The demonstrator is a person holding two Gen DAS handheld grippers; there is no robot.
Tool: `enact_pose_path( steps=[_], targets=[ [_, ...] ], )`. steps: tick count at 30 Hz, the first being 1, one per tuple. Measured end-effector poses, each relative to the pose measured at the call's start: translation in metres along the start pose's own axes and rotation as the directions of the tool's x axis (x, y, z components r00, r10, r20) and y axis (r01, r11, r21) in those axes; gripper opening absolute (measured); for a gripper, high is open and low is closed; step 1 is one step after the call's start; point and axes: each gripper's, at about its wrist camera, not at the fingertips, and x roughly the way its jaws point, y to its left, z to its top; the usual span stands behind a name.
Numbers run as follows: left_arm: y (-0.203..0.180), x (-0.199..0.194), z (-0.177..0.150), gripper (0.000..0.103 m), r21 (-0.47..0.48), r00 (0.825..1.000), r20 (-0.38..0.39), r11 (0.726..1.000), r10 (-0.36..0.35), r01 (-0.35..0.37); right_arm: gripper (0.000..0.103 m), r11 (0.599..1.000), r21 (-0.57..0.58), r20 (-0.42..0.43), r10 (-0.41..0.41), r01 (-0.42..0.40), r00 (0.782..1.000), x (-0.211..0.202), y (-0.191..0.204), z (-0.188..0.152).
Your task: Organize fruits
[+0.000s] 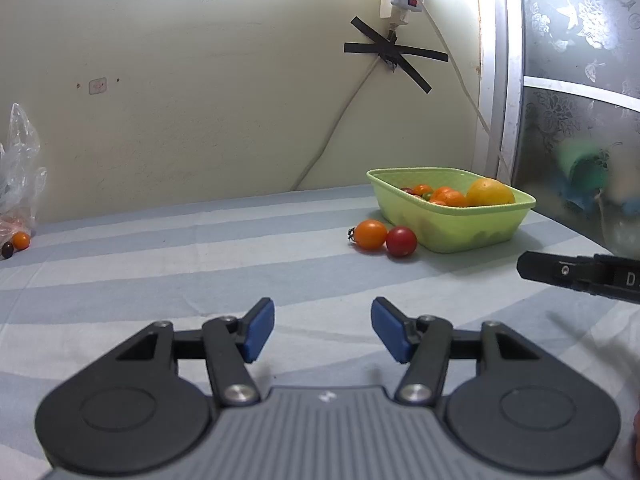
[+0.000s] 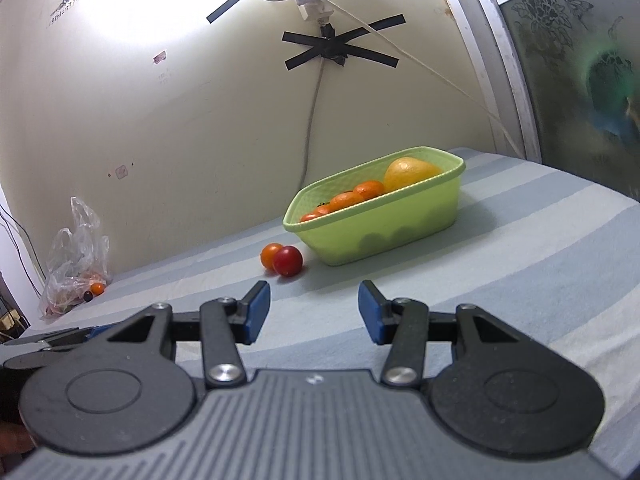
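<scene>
A light green basket (image 1: 504, 220) (image 2: 400, 224) stands on the striped cloth near the wall and holds several orange fruits and a big yellow one (image 1: 490, 192) (image 2: 408, 172). Just left of it lie an orange tomato (image 1: 370, 234) (image 2: 271, 255) and a red tomato (image 1: 401, 241) (image 2: 288, 261), touching each other. My left gripper (image 1: 323, 330) hovers open over the cloth, well short of the tomatoes, with nothing between its blue pads. My right gripper (image 2: 314, 312) is open too and holds nothing; the red tomato lies just beyond its left pad.
A clear plastic bag (image 1: 20, 160) (image 2: 76, 256) sits at the far left by the wall, with a small orange fruit (image 1: 21, 240) (image 2: 97, 288) and a dark one (image 1: 7, 249) beside it. Cables hang taped to the wall. A patterned glass panel (image 1: 580, 80) bounds the right side.
</scene>
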Motion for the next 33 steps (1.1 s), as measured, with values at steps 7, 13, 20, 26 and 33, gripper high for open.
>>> enact_pose_path(
  steps=[7, 13, 20, 26, 33],
  targets=[
    [-0.002, -0.003, -0.001, 0.056, -0.001, 1.000, 0.015, 1.000, 0.000, 0.000, 0.052, 1.000, -0.004, 0.002, -0.008, 0.008, 1.000, 0.000, 0.000, -0.001],
    [0.003, -0.005, -0.001, 0.062, -0.010, 0.999, 0.028, 1.000, -0.019, 0.020, 0.052, 1.000, 0.000, 0.006, -0.026, 0.026, 1.000, -0.001, 0.002, -0.001],
    [0.007, -0.008, -0.001, 0.080, -0.029, 0.997, 0.057, 0.999, -0.044, 0.045, 0.052, 0.999, 0.010, -0.014, -0.043, 0.043, 0.999, 0.002, -0.001, 0.000],
    [0.008, -0.013, -0.001, 0.088, -0.035, 0.994, 0.095, 0.998, -0.050, 0.053, 0.053, 0.998, 0.033, -0.016, -0.050, 0.050, 0.999, 0.003, -0.004, 0.001],
    [0.011, -0.019, -0.003, 0.101, -0.057, 0.989, 0.133, 0.996, -0.062, 0.070, 0.053, 0.998, 0.007, -0.018, -0.065, 0.065, 0.998, 0.005, 0.000, 0.000]
  ],
)
